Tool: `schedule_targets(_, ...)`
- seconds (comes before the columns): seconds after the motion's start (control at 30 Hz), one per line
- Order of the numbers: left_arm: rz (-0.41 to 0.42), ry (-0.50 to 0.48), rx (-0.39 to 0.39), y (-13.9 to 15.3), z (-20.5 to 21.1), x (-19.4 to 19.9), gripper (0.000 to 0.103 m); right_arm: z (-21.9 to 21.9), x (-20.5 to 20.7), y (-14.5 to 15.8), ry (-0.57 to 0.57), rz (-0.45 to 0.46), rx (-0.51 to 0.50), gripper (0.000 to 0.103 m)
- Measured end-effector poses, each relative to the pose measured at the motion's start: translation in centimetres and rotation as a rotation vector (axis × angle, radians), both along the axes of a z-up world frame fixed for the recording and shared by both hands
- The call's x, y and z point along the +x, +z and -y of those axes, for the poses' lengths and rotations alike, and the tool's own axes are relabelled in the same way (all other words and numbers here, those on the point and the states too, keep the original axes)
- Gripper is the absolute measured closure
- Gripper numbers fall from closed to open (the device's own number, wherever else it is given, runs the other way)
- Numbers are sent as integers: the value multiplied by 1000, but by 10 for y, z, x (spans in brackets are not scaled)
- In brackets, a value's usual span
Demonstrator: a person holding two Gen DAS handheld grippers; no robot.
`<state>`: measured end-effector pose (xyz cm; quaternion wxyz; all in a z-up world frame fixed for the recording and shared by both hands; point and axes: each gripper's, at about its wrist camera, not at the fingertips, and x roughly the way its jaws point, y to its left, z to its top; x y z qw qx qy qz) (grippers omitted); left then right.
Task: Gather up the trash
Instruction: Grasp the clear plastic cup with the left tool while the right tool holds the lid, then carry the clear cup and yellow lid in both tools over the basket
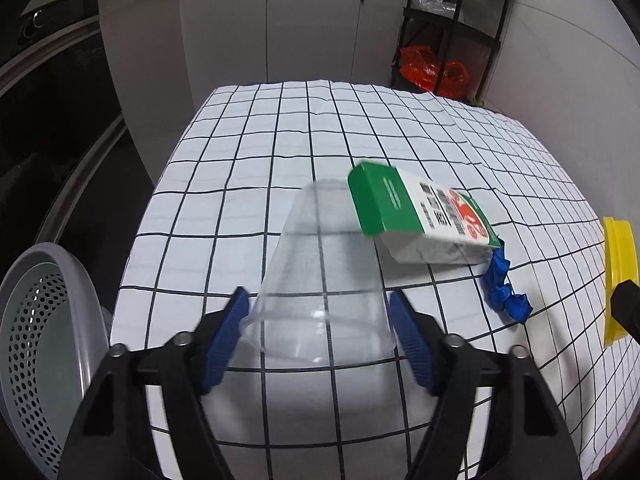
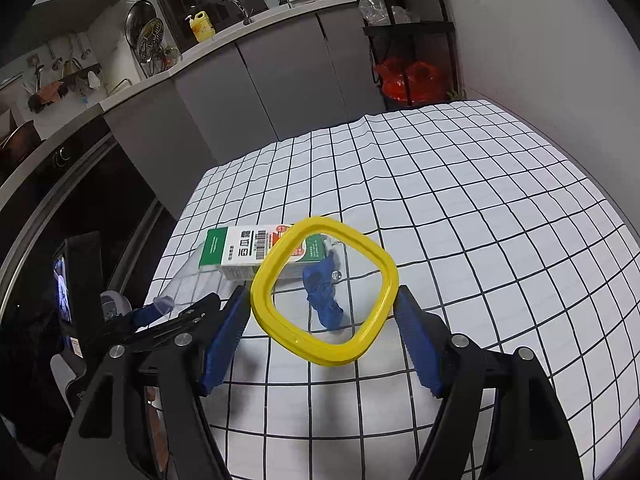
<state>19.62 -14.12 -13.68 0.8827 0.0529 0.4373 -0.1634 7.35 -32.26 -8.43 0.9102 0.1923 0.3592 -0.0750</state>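
Note:
My left gripper (image 1: 319, 306) is shut on a clear plastic cup (image 1: 320, 268), gripped near its rim, base pointing away, above the checked tablecloth (image 1: 280, 128). Behind the cup lies a green-and-white carton (image 1: 424, 212) with a crumpled blue wrapper (image 1: 502, 292) beside it. My right gripper (image 2: 322, 300) is shut on a yellow-rimmed clear lid (image 2: 324, 292), held above the cloth (image 2: 480, 220). Through the lid I see the carton (image 2: 240, 254) and blue wrapper (image 2: 326, 300). The lid's edge shows at the right of the left wrist view (image 1: 618, 280).
A grey perforated bin (image 1: 44, 340) stands off the table's left edge. A dark oven front (image 1: 48, 112), grey cabinets (image 1: 280, 20) and a black shelf rack with red bags (image 1: 440, 68) lie beyond the table. The left gripper and cup show at the lower left of the right wrist view (image 2: 160, 308).

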Motion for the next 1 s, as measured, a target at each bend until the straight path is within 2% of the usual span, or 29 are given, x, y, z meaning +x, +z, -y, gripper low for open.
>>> schedule_targets(0.47,49,17,1,14,-15,-21,37,-1,2,-2,11,-3,1,32)
schedule_targets(1.0,94,90,-57,50,-62,-63,37,-14,7,1,54,12,10,32)
